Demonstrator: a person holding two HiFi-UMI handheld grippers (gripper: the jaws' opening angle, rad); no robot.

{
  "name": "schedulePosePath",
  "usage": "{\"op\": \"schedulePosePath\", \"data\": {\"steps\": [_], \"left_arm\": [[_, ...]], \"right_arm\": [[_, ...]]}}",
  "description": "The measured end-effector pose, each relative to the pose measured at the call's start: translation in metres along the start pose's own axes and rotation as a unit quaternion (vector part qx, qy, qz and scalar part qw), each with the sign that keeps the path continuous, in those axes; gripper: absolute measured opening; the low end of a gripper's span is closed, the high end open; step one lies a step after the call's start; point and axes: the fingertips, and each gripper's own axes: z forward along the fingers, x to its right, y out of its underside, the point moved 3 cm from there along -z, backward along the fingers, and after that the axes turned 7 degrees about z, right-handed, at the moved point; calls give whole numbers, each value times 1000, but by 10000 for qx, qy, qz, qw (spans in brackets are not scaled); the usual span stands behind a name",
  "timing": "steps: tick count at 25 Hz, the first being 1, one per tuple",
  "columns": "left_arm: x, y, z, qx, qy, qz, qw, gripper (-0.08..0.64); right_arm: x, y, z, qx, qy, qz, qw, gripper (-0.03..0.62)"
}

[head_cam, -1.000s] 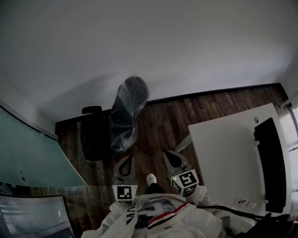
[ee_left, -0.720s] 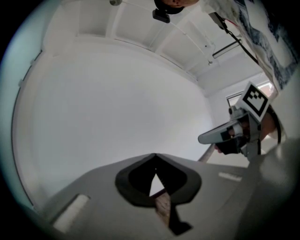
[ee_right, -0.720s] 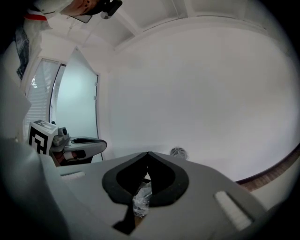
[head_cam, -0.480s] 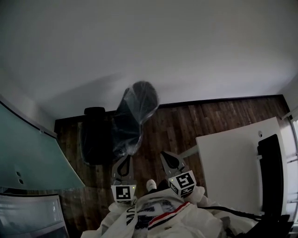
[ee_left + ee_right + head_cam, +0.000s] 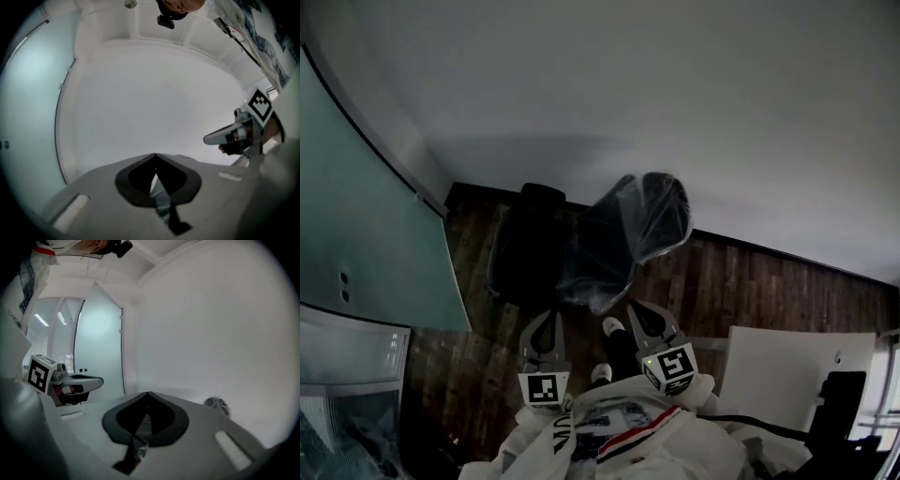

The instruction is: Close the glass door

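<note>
left hand-held gripper (image 5: 546, 317) | right hand-held gripper (image 5: 637, 308) | side by side, jaws together

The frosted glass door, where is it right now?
In the head view, the frosted glass door fills the far left, next to the white wall, left of the plastic-wrapped black office chair.

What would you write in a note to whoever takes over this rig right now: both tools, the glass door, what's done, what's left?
Left tool: shut, empty.
Right tool: shut, empty.
Glass door: off to the left, neither tool touching it.
Wrapped chair: stands ahead on the floor.
Done: nothing on the door yet.
Left: reach the door and push it closed.
</note>
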Motion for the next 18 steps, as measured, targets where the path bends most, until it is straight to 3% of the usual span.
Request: {"op": "schedulePosePath", "data": {"steps": [4, 8, 12, 16, 18], "left_arm": [[-41, 2, 4, -151, -836, 19, 9964, -5], [-81, 3, -9, -339, -1738, -94, 9842, -5], [-106, 2, -31, -555, -2716, -121, 9607, -5], [-121, 4, -63, -846, -3379, -49, 9374, -5], [-125, 6, -84, -972, -3763, -99, 9213, -5]], "right_arm": [[-13, -15, 63, -85, -852, -88, 9963, 5], [-43, -35, 122, -129, -1770, -281, 9837, 5], [-77, -42, 165, -189, -2750, -385, 9605, 5], [-119, -38, 188, -375, -3518, -427, 9344, 5], [-143, -34, 193, -480, -3904, -419, 9184, 5]]}}
